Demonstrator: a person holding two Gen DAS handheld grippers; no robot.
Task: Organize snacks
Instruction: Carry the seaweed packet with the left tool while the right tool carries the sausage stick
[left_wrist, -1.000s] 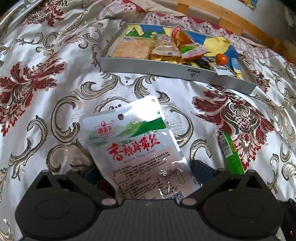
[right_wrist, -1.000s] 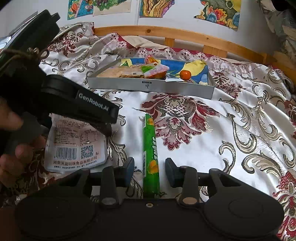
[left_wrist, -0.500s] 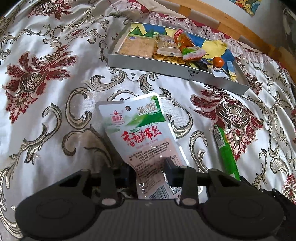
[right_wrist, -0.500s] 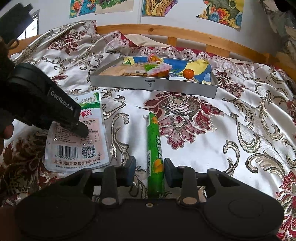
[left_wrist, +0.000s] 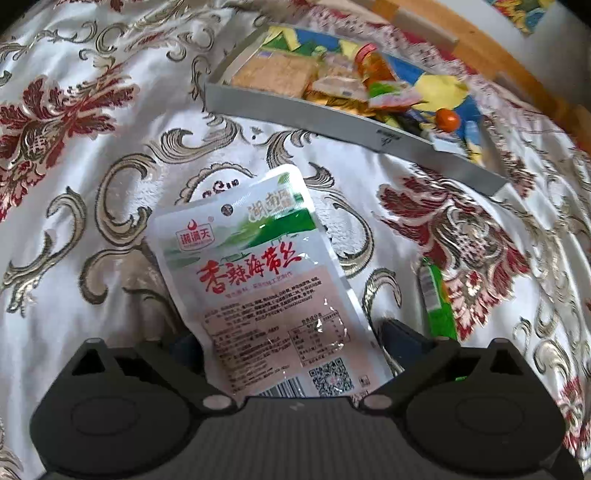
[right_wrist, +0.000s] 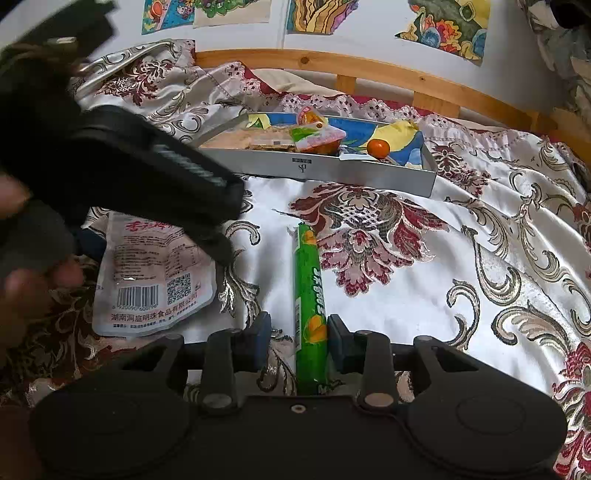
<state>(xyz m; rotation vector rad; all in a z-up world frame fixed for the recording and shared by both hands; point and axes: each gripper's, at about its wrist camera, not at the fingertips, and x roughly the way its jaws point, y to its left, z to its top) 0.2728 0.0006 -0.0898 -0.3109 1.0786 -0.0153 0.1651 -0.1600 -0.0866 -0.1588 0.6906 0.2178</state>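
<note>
**A:** ok so what's the layout here? Biggest thing first.

**B:** The bedspread (right_wrist: 424, 295) carries everything. Toward its headboard edge sits a shallow grey tray (right_wrist: 332, 171) already holding a pile of snacks plus a small orange ball (right_wrist: 378, 147) near its right end. My guess is that's the collection spot, so whatever's loose on the spread is still waiting to go in.

**A:** and the loose stuff?

**B:** Two things nearer the front edge. A flat seaweed pouch (left_wrist: 258, 280) lies on the left, label up. The left gripper (left_wrist: 291, 343) straddles its bottom end, jaws opening, wide apart, pads clear of both sides, so nothing's pinched. Looks like a grab being lined up across the pouch's width.

**A:** right side?

**B:** A slim green candy tube (right_wrist: 309, 291) lies pointing at the tray. The right gripper (right_wrist: 297, 341) has its near end between the pads, jaws opening a touch; the right pad sits just beside the wrapper, left pad has a gap. Not clamped.
</note>
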